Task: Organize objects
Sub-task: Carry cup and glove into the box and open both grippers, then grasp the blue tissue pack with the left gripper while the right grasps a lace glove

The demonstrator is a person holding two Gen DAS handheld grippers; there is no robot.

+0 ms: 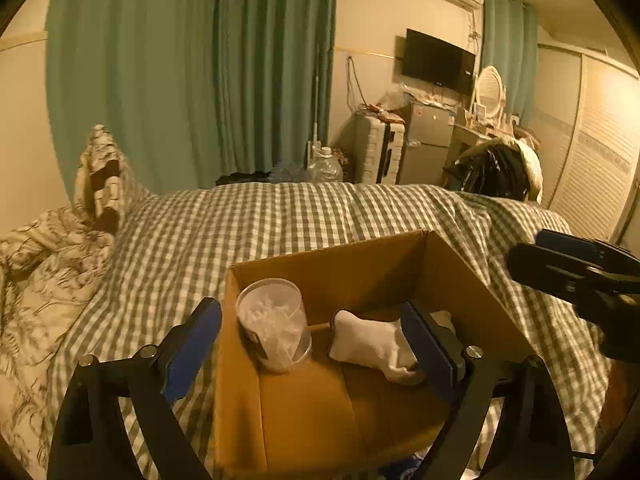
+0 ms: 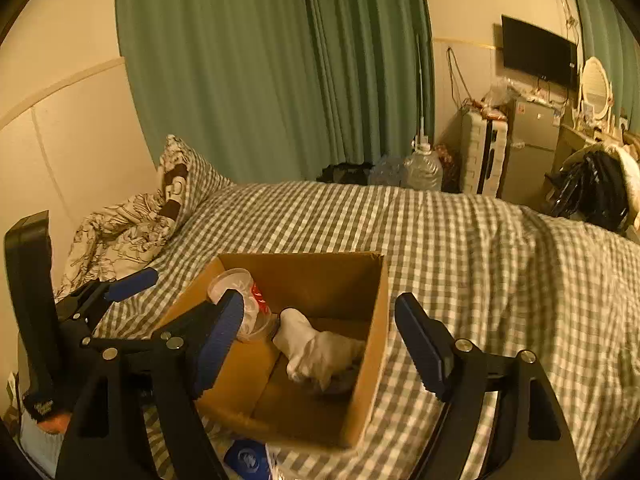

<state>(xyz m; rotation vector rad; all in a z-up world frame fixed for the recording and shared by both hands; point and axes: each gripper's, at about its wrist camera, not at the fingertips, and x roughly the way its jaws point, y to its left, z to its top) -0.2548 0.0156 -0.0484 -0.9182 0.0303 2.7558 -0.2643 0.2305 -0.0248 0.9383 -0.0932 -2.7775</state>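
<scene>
An open cardboard box (image 1: 360, 272) sits on the checked bedspread; it also shows in the right wrist view (image 2: 376, 320). Inside lie a clear plastic cup (image 1: 276, 324) on its side and a white sock (image 1: 372, 344); the right wrist view shows the cup (image 2: 248, 304) and the sock (image 2: 316, 348) too. My left gripper (image 1: 316, 344) is open and empty, straddling the box's near left part, its right finger inside by the sock. My right gripper (image 2: 320, 340) is open and empty over the box; it also shows at the right of the left wrist view (image 1: 560, 264).
The checked bed (image 2: 480, 248) stretches beyond the box, with a crumpled floral quilt and pillow (image 2: 132, 220) at the left. A blue packet (image 2: 248, 460) lies at the box's near edge. Water bottles (image 2: 420, 168), a suitcase, a fridge and a chair with clothes stand beyond the bed.
</scene>
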